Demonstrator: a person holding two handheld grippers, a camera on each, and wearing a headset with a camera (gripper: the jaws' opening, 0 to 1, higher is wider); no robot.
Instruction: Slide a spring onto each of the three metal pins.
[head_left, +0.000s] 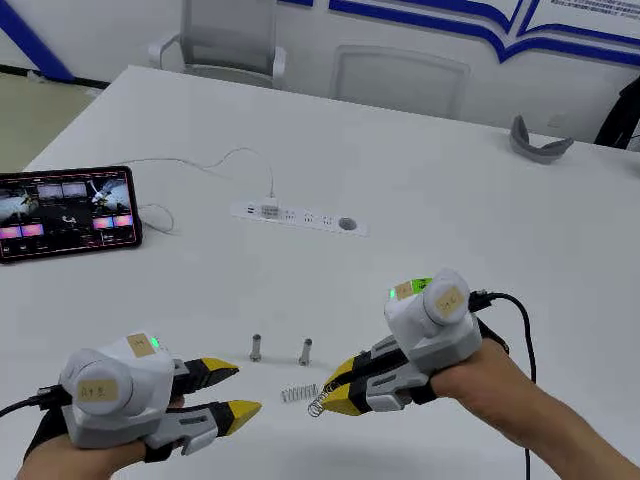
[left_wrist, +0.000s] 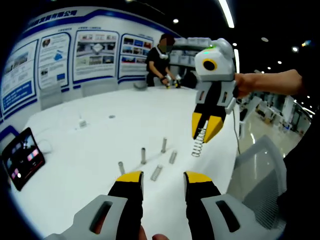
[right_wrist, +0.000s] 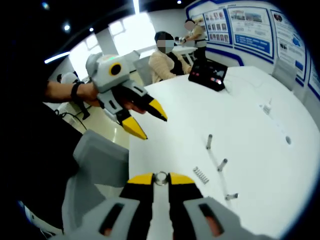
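Your right tool (head_left: 335, 388) is low over the white bench (head_left: 420, 200). Its yellow-tipped jaws are pinched together on one end of a spring (head_left: 318, 404). The spring hangs from the tips and slants down toward the bench top. In the right gripper view, the spring's round end sits clamped between the closed jaw tips.

Your left tool (head_left: 232, 390) is to the left of the right one and apart from it. Its jaws are spread wide with nothing between them.

In the left gripper view, three short metal pins (left_wrist: 143, 155) stand upright in a row on the bench, just beyond the left tool's open jaws. The pins are bare metal. The held spring hangs in the air to the right of them, touching none of them. In the head view, two of the pins stand between the two tools, a little farther from you.

A second spring (head_left: 298, 393) lies flat on the bench just beside the right tool's tips and near the pins.

Farther back, a tablet (head_left: 65, 212) with a lit screen lies near the bench's left edge. A white power strip (head_left: 298, 216) lies near the middle of the bench.
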